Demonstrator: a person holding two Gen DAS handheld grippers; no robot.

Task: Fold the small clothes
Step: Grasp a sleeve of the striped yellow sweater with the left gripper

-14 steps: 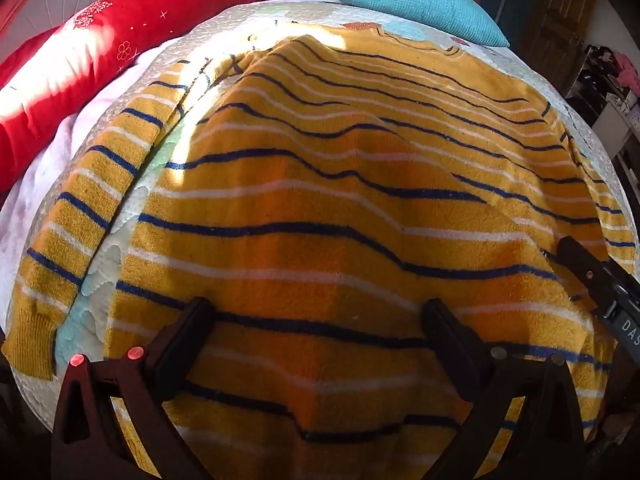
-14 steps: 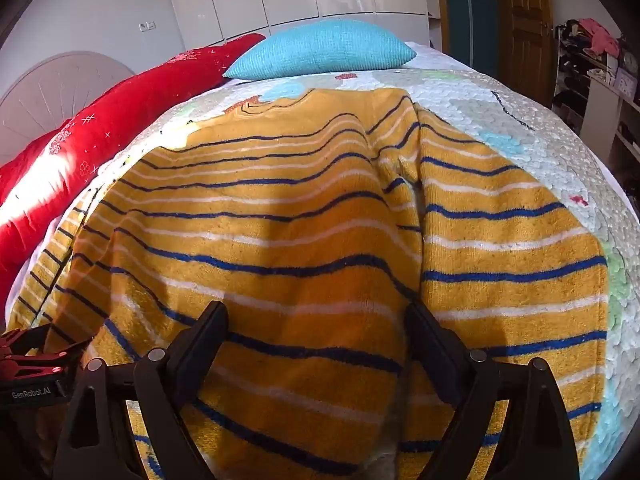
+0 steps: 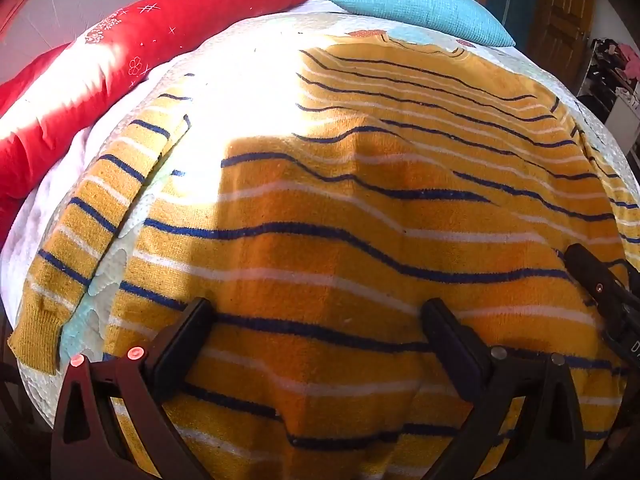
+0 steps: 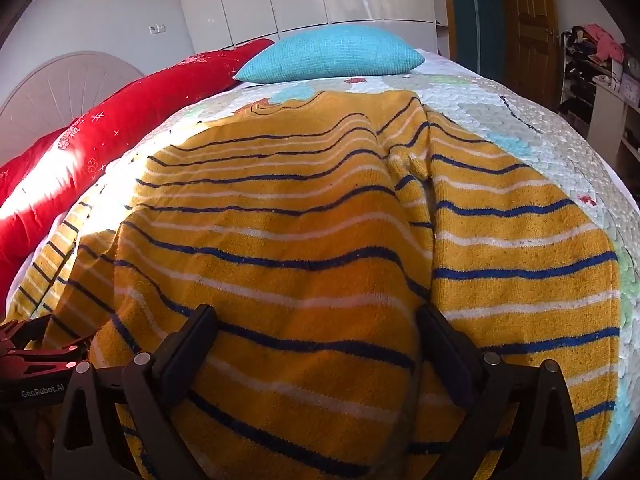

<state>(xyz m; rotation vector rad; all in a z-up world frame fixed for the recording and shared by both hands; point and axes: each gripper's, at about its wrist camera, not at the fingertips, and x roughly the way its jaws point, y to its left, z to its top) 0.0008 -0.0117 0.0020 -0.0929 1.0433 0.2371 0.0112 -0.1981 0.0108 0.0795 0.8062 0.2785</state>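
A yellow sweater [image 3: 340,208] with navy and white stripes lies spread flat on the quilted bed, collar at the far end. Its one sleeve [image 3: 92,216] lies along the left side; the other sleeve [image 4: 520,248] lies along the right. My left gripper [image 3: 316,320] is open, its jaws wide apart low over the sweater's hem area. My right gripper [image 4: 316,324] is open too, over the hem near the right sleeve's seam. Each gripper shows at the edge of the other's view. Neither holds cloth.
A long red bolster [image 3: 120,64] runs along the bed's left side. A turquoise pillow [image 4: 332,56] lies at the head. The pale quilt [image 4: 540,120] shows right of the sweater. A wooden door [image 4: 528,32] and a cluttered shelf [image 4: 592,68] stand at the right.
Both grippers have shifted slightly forward and lower over the sweater's hem. The fabric near the hem looks a little more rumpled. Jaws stay open.
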